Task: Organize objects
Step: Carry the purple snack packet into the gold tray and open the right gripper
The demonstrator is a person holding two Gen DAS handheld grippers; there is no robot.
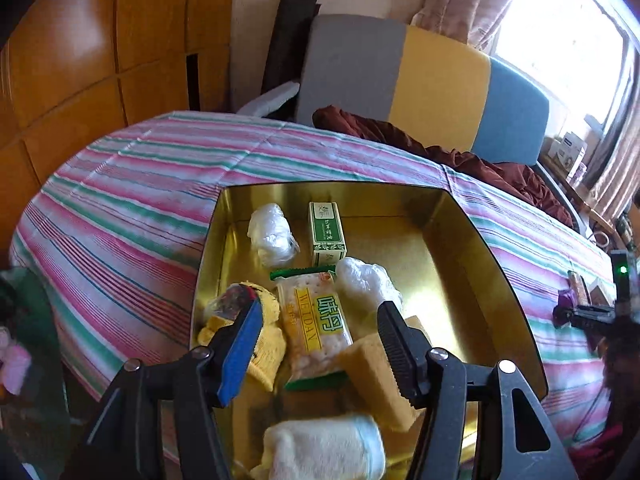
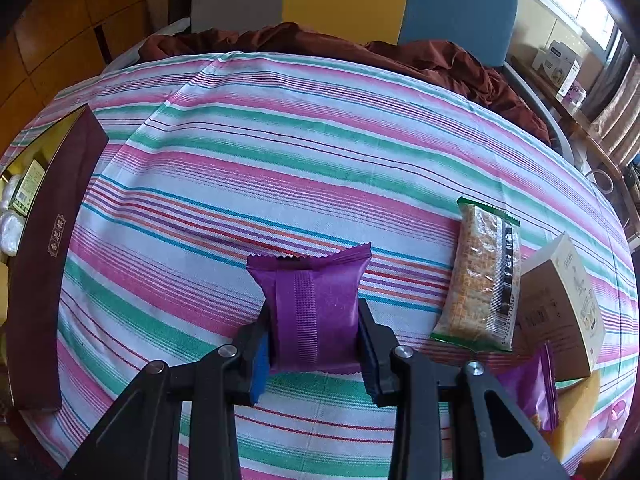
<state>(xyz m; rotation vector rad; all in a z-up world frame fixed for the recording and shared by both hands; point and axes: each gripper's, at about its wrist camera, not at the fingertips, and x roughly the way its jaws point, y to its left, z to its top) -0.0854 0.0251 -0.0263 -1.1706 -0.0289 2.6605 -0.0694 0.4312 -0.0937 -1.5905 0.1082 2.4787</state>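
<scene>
My right gripper (image 2: 314,344) is clamped on a small purple foil snack packet (image 2: 310,312), jaws pressing its two long sides at mid-length, the crimped back seam facing up. The packet sits at the centre of the right wrist view, over the pink, green and white striped bedsheet (image 2: 280,160); whether it rests on the cloth or is just clear of it, I cannot tell.

Handling assessment: the packet looks light, puffed and slick. The film dents inward where the jaws bite, so the contents are probably soft or crushable. The present mid-body hold is the sound one; the crimped ends would tear or slip.

My left gripper (image 1: 320,334) hangs with jaws apart and nothing between them, above the gold-lined rectangular tin box (image 1: 460,232). Already in the box: a clear-and-yellow cracker pack (image 1: 316,320) at centre, a green-and-white carton (image 1: 326,230) at 12 o'clock, two clear plastic-wrapped bundles (image 1: 272,232), a yellow knitted piece (image 1: 268,332) at 9 o'clock.

In the right wrist view the box's dark maroon outer wall (image 2: 52,248) lies at 9 o'clock. At 3 o'clock a clear cracker sleeve with green ends (image 2: 480,276) and a beige cardboard carton (image 2: 560,308) await sorting.
</scene>
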